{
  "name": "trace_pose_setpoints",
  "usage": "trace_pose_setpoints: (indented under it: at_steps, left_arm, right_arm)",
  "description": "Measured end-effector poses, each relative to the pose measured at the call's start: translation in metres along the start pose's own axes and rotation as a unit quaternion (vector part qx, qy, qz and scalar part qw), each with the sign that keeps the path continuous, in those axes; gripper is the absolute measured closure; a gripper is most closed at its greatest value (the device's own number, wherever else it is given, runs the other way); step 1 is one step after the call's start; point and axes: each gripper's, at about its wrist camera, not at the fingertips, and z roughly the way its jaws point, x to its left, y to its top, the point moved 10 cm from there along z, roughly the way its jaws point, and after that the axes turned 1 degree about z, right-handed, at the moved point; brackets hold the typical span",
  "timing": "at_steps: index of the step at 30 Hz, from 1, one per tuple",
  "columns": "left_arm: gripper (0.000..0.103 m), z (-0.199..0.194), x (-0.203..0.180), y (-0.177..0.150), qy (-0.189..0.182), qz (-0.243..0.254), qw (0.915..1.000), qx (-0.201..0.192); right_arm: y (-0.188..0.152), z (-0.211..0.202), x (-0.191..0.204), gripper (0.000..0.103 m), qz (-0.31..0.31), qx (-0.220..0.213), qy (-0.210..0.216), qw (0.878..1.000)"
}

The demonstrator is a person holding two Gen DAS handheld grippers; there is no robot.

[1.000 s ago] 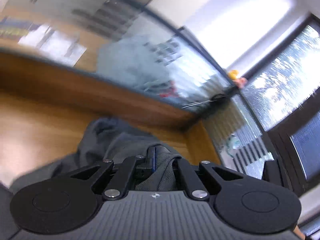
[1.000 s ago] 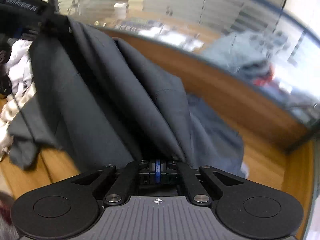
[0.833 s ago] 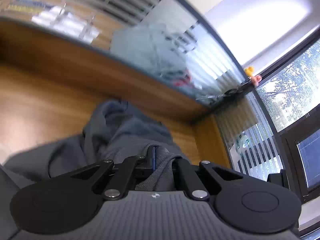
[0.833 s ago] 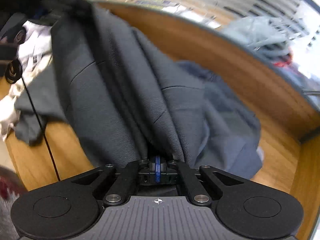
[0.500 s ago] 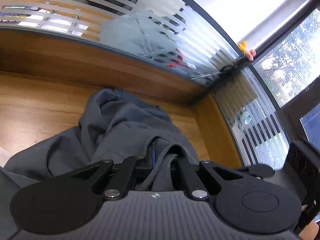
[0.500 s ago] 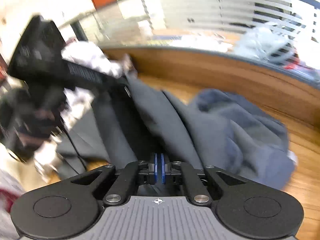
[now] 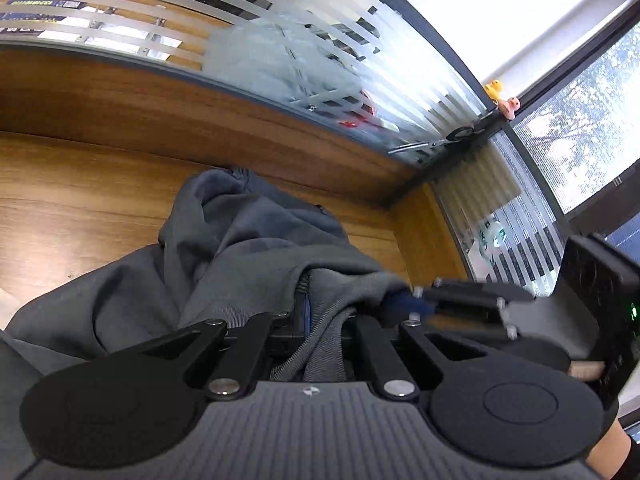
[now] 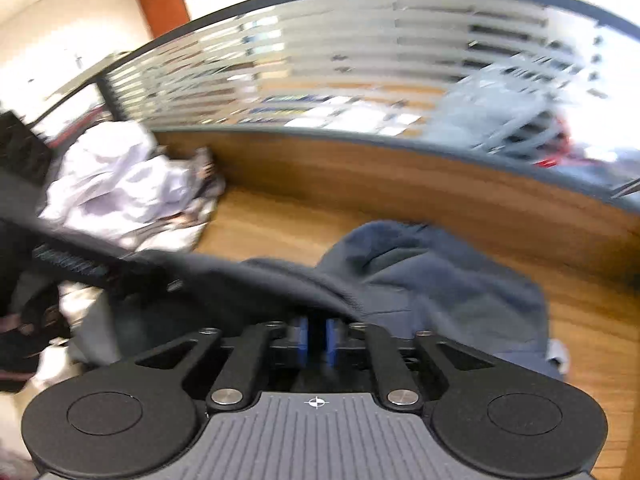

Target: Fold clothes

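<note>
A dark grey hooded garment (image 7: 240,264) lies bunched on the wooden table (image 7: 80,200). My left gripper (image 7: 320,316) is shut on a ribbed edge of it. In the left wrist view my right gripper (image 7: 404,302) comes in from the right, its blue pads pinching the same edge close by. In the right wrist view the right gripper (image 8: 317,338) has its blue pads close together with dark cloth between them, and the garment (image 8: 420,280) spreads ahead on the table (image 8: 280,224). The left gripper's body (image 8: 72,264) shows blurred at the left.
A pile of white and pale clothes (image 8: 120,188) sits at the table's far left. A wooden back wall (image 7: 200,120) with a striped glass partition (image 7: 280,40) runs behind the table. A side wall (image 7: 424,236) closes the right corner.
The two grippers have come together at one edge of the garment. The cloth that hung stretched between them has dropped onto the table. The right view has swung towards the white pile.
</note>
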Motion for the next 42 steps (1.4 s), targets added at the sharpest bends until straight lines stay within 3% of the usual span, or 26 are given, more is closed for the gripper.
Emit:
trace_pose_setpoints:
  at_steps: [3,8,10,12,19,22,25,27,31,38,40,42]
  left_arm:
    - [0.101,0.001,-0.001,0.002,0.000,0.004,1.0000,0.000]
    - [0.101,0.005,-0.004,0.001,0.007,0.024,0.9997,0.005]
    - [0.101,0.008,-0.005,-0.001,0.012,0.033,0.9994,0.009]
    - [0.101,0.012,-0.005,-0.005,0.016,0.041,0.9989,0.014]
    - [0.100,0.037,0.018,-0.024,0.053,0.049,0.9963,0.046]
    - [0.100,0.050,0.034,-0.033,0.070,0.046,0.9946,0.062]
    - [0.100,0.056,0.045,-0.035,0.078,0.040,0.9938,0.068]
    - [0.100,0.056,0.049,-0.033,0.080,0.037,0.9938,0.067]
    - [0.100,0.048,0.052,-0.024,0.084,0.036,0.9940,0.060]
    - [0.094,0.029,0.047,-0.007,0.082,0.035,0.9950,0.044]
    - [0.079,0.020,0.041,-0.001,0.070,0.023,0.9968,0.032]
    - [0.072,0.010,0.031,0.006,0.053,0.014,0.9984,0.017]
  right_arm:
    - [-0.014,0.003,0.022,0.082,-0.018,0.033,0.045,0.998]
    - [-0.038,0.027,0.033,0.079,-0.081,0.071,0.003,0.994]
    - [-0.044,0.036,0.037,0.057,-0.092,0.082,-0.002,0.992]
    - [-0.050,0.044,0.042,0.048,-0.116,0.088,-0.009,0.989]
    - [-0.076,0.075,0.043,0.043,-0.146,0.116,-0.022,0.982]
    - [-0.090,0.090,0.042,0.048,-0.152,0.138,-0.028,0.978]
    - [-0.103,0.099,0.044,0.088,-0.151,0.161,-0.020,0.975]
    - [-0.105,0.097,0.049,0.096,-0.147,0.161,-0.011,0.976]
    - [-0.093,0.073,0.053,0.098,-0.138,0.127,0.004,0.982]
    - [-0.031,0.003,0.060,0.099,-0.098,0.035,0.037,0.994]
    - [-0.014,-0.019,0.062,0.099,-0.090,0.007,0.042,0.995]
    - [0.003,-0.039,0.062,0.099,-0.082,-0.021,0.043,0.995]
